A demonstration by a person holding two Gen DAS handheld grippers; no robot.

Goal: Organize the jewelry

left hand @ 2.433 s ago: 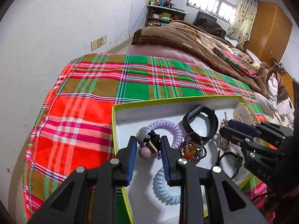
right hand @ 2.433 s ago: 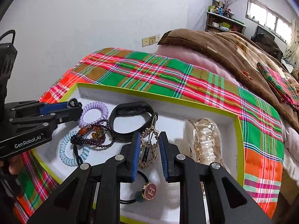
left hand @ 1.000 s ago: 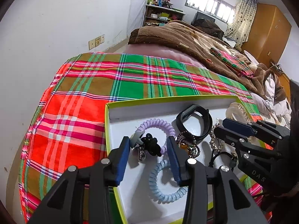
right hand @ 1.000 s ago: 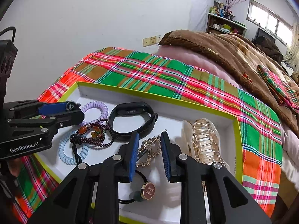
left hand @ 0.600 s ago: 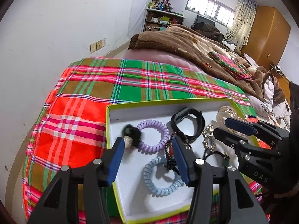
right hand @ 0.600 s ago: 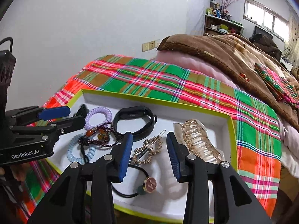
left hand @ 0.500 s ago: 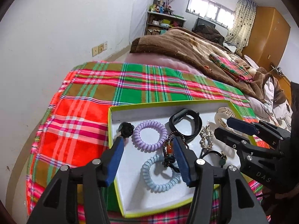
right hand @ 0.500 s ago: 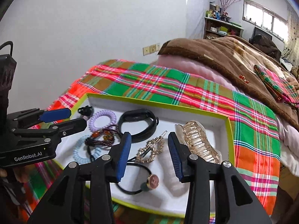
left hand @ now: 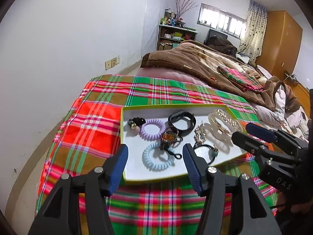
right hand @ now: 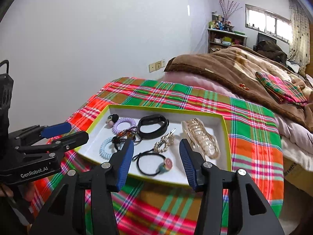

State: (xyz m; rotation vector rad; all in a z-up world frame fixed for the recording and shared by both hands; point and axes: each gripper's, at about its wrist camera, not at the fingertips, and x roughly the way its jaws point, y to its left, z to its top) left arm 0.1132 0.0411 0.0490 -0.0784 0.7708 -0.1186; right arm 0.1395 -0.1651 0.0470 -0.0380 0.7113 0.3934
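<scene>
My left gripper (left hand: pixel 154 154) hangs with jaws wide apart and empty over the tray's (left hand: pixel 156 176) near edge; my right gripper (right hand: pixel 156 152) is likewise spread and empty. The tray lies on the plaid cloth (left hand: pixel 93 117) on the bed. Inside I see a purple coil (left hand: pixel 153 129), blue coil (left hand: pixel 157 157), black band (left hand: pixel 182 120), bead bracelet (left hand: pixel 170 138) and clear claw clip (left hand: pixel 223 125).

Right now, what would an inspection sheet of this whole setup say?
Surface: plaid cloth over a bed.
Job's things: tray holding purple coil tie, blue coil tie, black band, bead bracelet, gold clip, clear claw clip, bobble hair tie, black hair tie with beads.
Clutter: nothing seen.
Grippers: left gripper and right gripper open, empty, above the tray's near edge.
Cables: nothing seen.
Surroundings: brown blanket, shelf, wardrobe.
</scene>
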